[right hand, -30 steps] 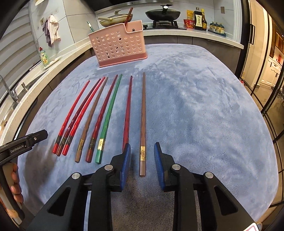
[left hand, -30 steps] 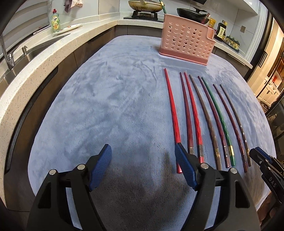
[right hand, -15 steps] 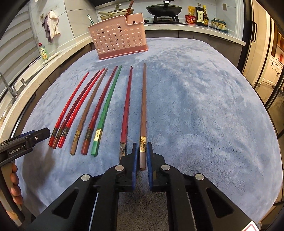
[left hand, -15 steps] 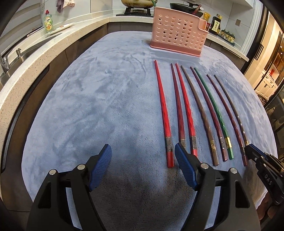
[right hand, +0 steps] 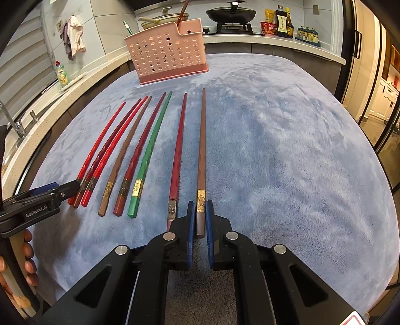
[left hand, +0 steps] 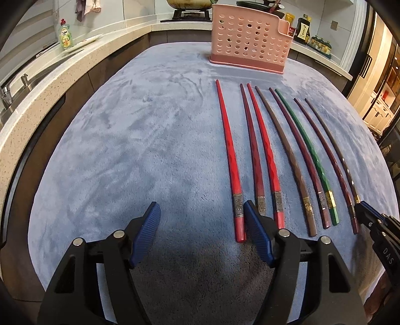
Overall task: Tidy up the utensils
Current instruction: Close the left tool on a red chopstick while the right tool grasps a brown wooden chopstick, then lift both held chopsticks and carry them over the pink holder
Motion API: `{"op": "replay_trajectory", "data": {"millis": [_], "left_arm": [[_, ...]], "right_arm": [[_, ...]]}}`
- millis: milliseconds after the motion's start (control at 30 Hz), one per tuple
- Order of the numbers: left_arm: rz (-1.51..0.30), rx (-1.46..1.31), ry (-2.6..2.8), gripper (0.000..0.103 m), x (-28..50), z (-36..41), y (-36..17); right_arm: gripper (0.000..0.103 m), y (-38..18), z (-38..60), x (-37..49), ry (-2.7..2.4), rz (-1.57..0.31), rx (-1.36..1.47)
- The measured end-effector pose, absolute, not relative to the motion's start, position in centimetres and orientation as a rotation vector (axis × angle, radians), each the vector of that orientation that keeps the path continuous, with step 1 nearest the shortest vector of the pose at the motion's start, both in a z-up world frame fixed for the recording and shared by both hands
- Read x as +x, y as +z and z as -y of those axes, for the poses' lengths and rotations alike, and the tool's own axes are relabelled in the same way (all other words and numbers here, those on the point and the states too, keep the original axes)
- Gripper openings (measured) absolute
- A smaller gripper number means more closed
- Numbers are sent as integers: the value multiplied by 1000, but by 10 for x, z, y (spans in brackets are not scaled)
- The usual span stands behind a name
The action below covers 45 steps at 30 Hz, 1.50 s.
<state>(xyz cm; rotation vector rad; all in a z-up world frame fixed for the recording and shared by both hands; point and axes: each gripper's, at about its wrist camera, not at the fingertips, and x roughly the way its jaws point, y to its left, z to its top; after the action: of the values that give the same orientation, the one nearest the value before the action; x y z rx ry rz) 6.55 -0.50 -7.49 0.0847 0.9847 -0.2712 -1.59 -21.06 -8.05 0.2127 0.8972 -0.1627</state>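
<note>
Several chopsticks lie in a row on the blue-grey cloth (left hand: 150,150), in front of a pink perforated holder (left hand: 247,47) at the back. My left gripper (left hand: 201,207) hovers low over the near end of the row. Its jaws are closing, and the butt of the leftmost red chopstick (left hand: 231,160) lies between them, just inside the right pad and not pressed. My right gripper (right hand: 200,203) is shut on the butt end of the rightmost brown chopstick (right hand: 202,150), which still rests on the cloth. One chopstick (right hand: 182,12) stands in the holder (right hand: 167,55).
A speckled counter (left hand: 37,100) with a sink and tap runs along the left, with a dish-soap bottle (left hand: 65,35) on it. Pans on a stove (right hand: 232,15) and sauce bottles (right hand: 282,22) stand behind the holder. A hand (right hand: 27,260) grips the left tool's handle.
My right jaws have come together on the brown chopstick's butt end. The left gripper has shifted slightly, so the leftmost red chopstick's end now shows between its fingers, which have narrowed a little.
</note>
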Motion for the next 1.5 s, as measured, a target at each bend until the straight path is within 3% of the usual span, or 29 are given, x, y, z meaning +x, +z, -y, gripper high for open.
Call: {"op": "replay_trajectory", "data": {"millis": [100,367,433,867,1500], "left_arm": [[-979,88,-270,56,66,4,-75],[-981,65,-302,14,65,0,-72],[-982,62,-309,10,65,-1,-71],[-960,17,-338,8,60,-7,-46],[-759,-44,-348,8,85,-17,49]], "right_arm": [[8,-81,211,-16,-163,-897,212],[8,-81,210,-16,-163,-896,211],[7,-81,210,-17,-163,-896,213],[7,-56,214,-24,-165,-842,228],[7,60,254,-18,-201,-561,253]]}}
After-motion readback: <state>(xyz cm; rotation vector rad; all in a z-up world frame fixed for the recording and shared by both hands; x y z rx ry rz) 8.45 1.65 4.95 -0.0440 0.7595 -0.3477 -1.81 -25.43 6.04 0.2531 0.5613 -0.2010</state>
